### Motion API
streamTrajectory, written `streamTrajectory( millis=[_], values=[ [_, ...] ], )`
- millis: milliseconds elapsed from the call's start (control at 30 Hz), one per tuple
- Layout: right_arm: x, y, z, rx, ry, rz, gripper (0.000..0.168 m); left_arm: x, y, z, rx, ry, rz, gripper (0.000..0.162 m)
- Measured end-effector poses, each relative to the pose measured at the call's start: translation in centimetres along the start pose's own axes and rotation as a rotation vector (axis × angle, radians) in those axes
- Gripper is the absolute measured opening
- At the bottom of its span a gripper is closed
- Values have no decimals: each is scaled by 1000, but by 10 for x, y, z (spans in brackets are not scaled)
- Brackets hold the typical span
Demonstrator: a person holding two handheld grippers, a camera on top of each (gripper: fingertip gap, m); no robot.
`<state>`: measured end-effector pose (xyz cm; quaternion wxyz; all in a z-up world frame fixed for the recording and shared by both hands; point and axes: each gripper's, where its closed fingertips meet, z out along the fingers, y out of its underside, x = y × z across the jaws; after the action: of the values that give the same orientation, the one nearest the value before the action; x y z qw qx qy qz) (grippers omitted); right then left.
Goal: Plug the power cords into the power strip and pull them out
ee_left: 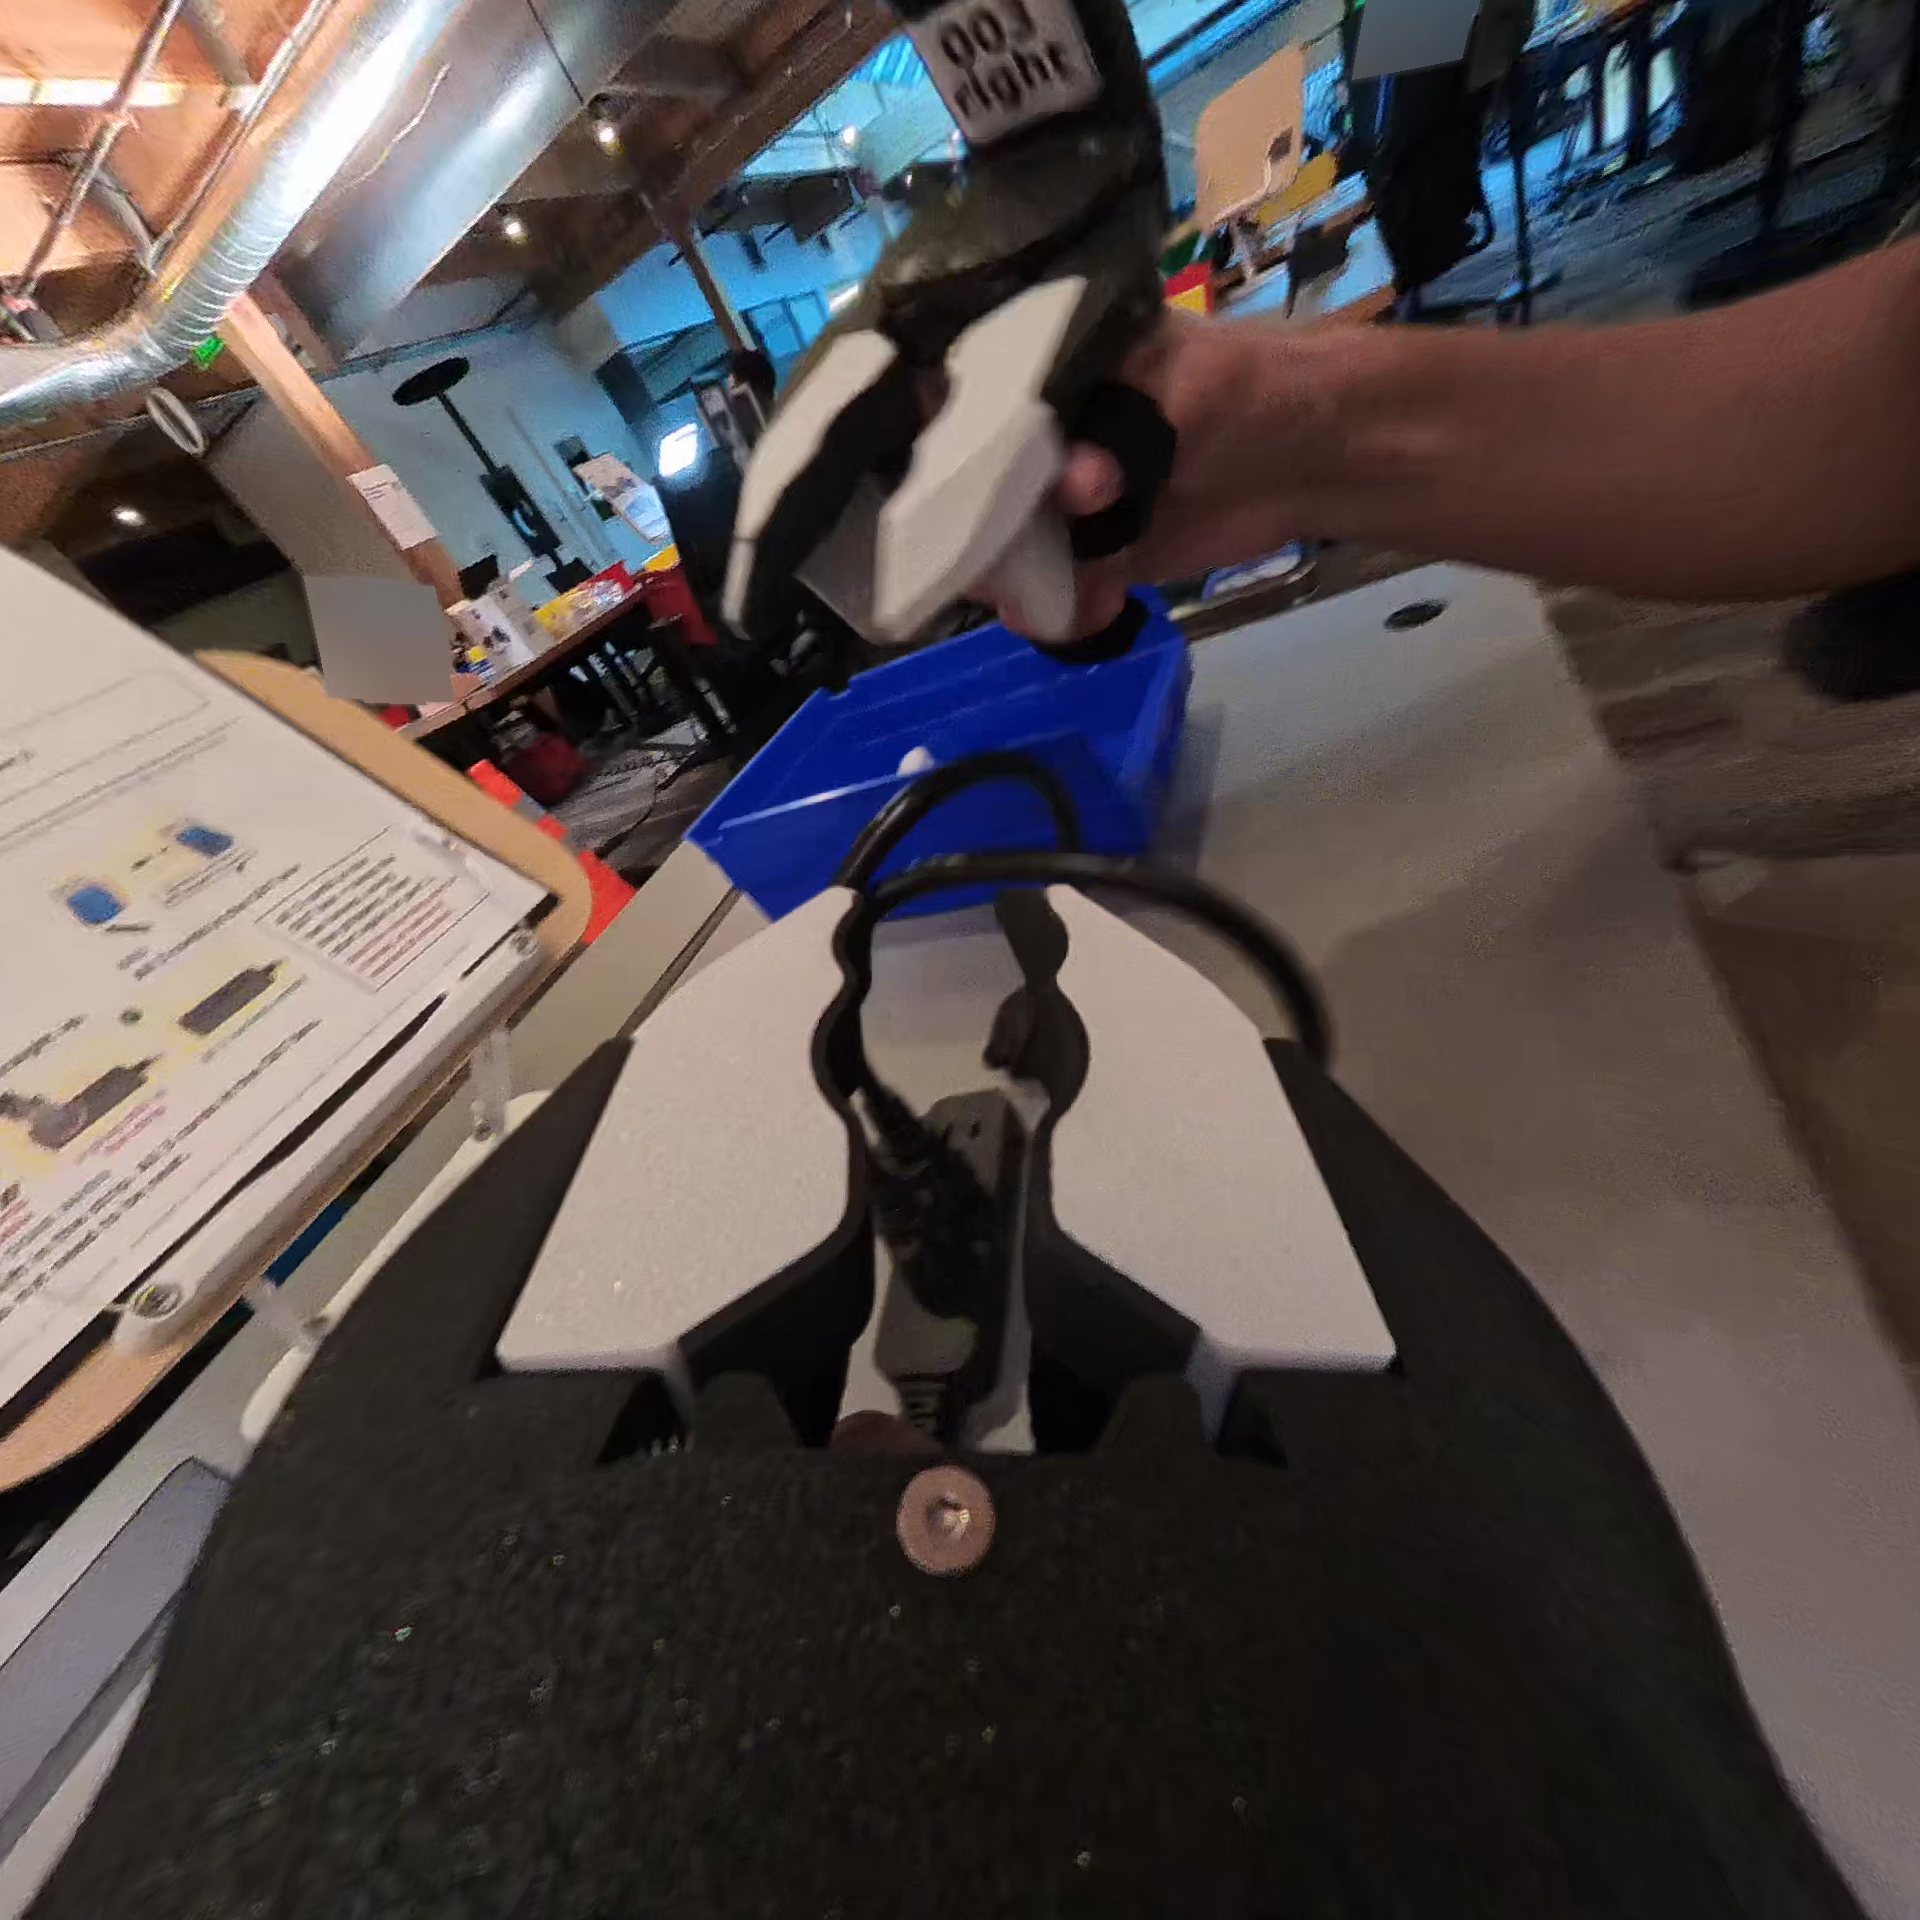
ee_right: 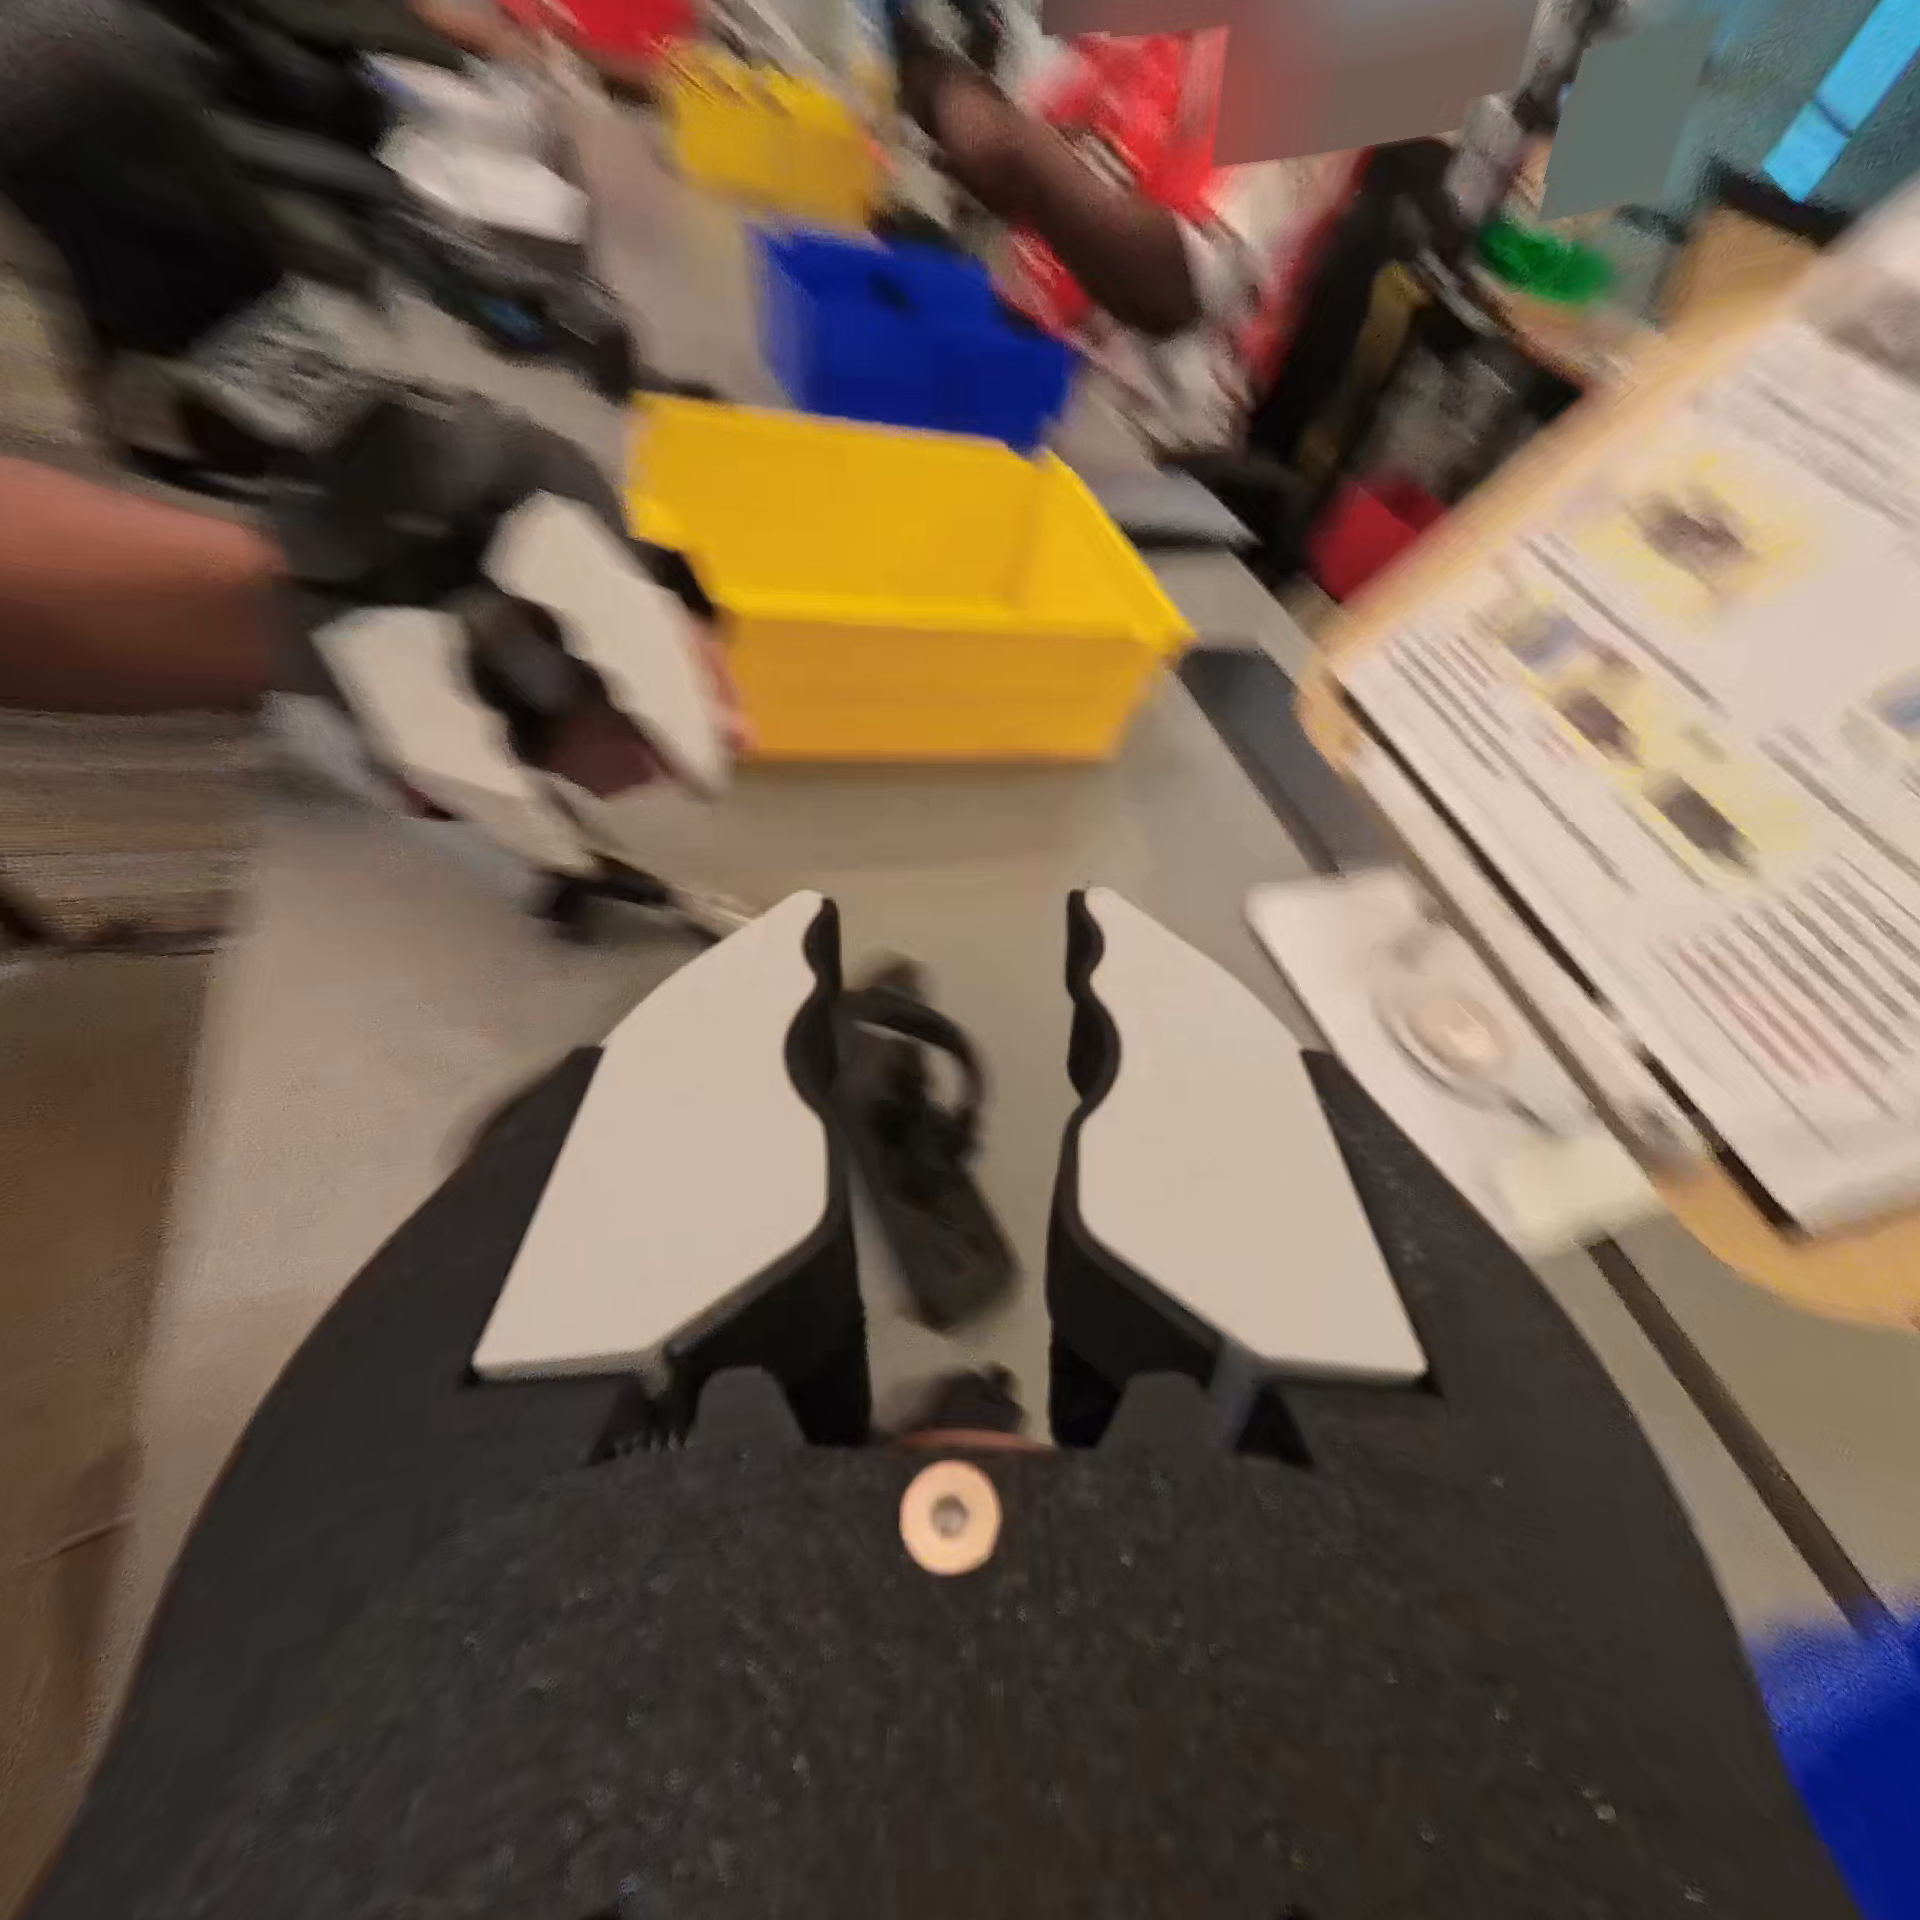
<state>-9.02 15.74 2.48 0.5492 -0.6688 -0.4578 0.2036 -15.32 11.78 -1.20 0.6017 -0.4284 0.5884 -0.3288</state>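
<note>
Beside the blue bin [ee_left: 966, 769], left gripper [ee_left: 940, 997] is clamping the power cord [ee_left: 914, 1153]
Right gripper [ee_right: 945, 987], jaws spread, is hovering above the power strip [ee_right: 935, 1205], seemingly lining up a grab

**Matt foam, glossy plastic, printed paper**

Rough, speckled black foam-like body on the left gripper [ee_left: 940, 997], with matt pale grey finger plates. Smooth, glossy blue plastic bin [ee_left: 966, 769] — faint sheen along the rim. Matt yellow plastic bin [ee_right: 904, 613]. Black rubbery power cord [ee_left: 1081, 883]. Printed white paper sheet [ee_left: 197, 956] on a pale wooden board [ee_left: 499, 821]. Matt grey tabletop [ee_left: 1475, 1018].
</note>
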Motion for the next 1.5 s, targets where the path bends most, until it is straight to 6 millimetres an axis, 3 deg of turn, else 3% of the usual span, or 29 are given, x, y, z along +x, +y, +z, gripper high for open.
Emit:
streamTrajectory(
  millis=[67,133,167,233,367,500,667,767,900,1000,1200,1333,1500],
  values=[
    [-71,-19,-11,96,-240,-26,37,22,-28,-8,36,54,-40,33],
    [-135,-17,-18,121,-410,-40,43,46,-50,-14,55,99,-82,38],
    [-154,-11,-18,112,-417,-66,46,59,-59,-16,57,117,-83,39],
    [-174,-7,-20,146,-354,-114,47,82,-71,-18,46,124,-58,40],
    [-217,-23,-39,266,-379,-146,42,126,-87,-22,34,154,-61,42],
    [-255,-29,-53,299,-444,-202,38,148,-98,-24,39,119,-59,41],
    [-268,-22,-52,292,-431,-175,43,144,-100,-29,70,18,-71,48],
    [-265,-10,-40,230,-432,-99,70,132,-79,-29,9,-62,-71,49],
    [-264,0,-29,230,-417,-39,71,132,-63,-30,-11,-36,-122,48],
    [-265,7,-22,167,-365,-101,73,130,-53,-30,-16,16,-207,53],
    [-265,19,-18,108,-375,-92,63,140,-43,-28,-35,118,-262,51],
    [-257,34,-17,66,-369,-170,38,160,-37,-23,-74,163,-206,24],
    [-238,44,-29,58,-390,-88,44,159,-35,-22,-84,116,-158,32]
  ],
)
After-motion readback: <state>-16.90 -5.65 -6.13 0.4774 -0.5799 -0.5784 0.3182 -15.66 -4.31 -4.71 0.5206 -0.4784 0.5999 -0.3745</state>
